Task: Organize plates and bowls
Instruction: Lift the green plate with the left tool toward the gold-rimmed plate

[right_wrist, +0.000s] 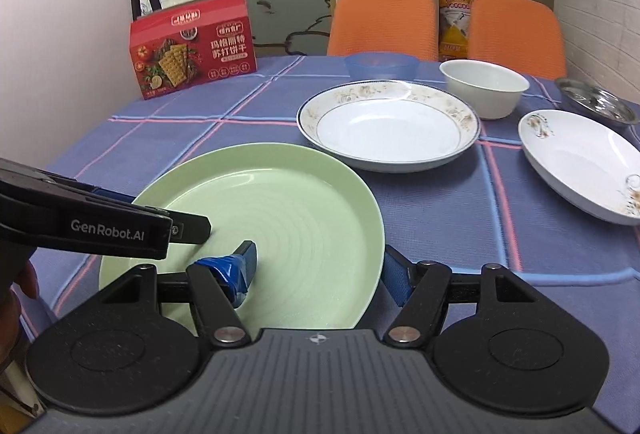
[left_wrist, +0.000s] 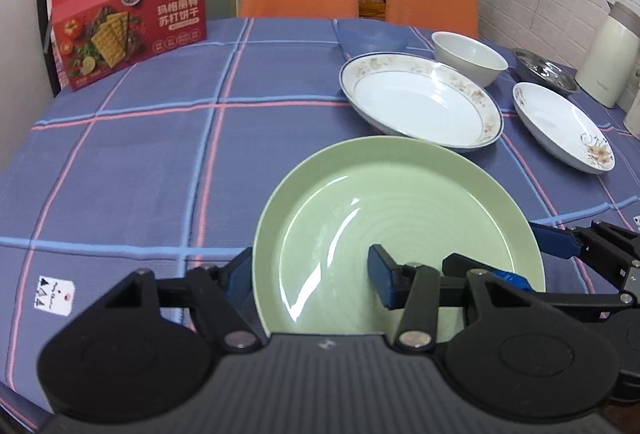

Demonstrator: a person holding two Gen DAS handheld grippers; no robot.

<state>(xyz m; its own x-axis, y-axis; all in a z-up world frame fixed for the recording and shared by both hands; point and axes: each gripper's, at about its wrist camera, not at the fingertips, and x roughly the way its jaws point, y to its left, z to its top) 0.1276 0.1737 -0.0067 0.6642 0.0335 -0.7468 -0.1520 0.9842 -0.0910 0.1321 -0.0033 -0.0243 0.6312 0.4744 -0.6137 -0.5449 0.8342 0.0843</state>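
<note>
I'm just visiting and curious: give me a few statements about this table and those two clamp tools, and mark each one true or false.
1. Both grippers straddle the green plate's rim. True: the left gripper at its left edge, the right gripper at its right.
2. The white bowl sits inside the floral-rimmed plate. False: it stands behind it on the cloth.
3. The red box stands upright. True.
4. The chairs are blue. False: orange.
5. The green plate holds food. False: it is empty.
</note>
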